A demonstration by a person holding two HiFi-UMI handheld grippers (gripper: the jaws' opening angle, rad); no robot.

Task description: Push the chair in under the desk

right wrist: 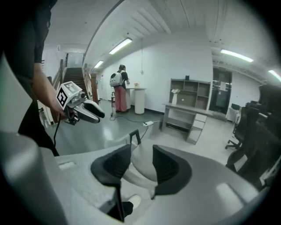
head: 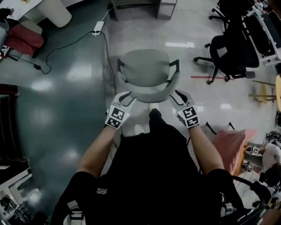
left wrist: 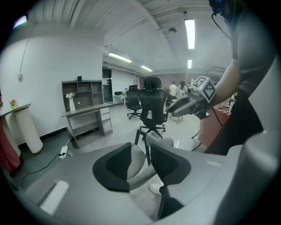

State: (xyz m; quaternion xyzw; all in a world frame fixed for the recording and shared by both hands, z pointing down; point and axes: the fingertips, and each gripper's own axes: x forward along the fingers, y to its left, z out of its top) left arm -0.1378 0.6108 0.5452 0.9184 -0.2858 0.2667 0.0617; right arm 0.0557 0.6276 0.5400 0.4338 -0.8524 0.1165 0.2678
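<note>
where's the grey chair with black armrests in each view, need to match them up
head view: the grey padded chair is upper centre, seen from above.
left gripper view: low centre, its backrest close in the foreground.
right gripper view: low centre, backrest close up again.
shared landmark: the grey desk with shelves stands beyond the chair in all three.

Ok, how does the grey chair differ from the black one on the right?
The grey chair is pale, the black chair dark. The grey chair stands close, its back at the left gripper and right gripper; the black chair stands apart. The black chair's star base shows; the grey chair's is hidden from above. Both stand upright.
</note>
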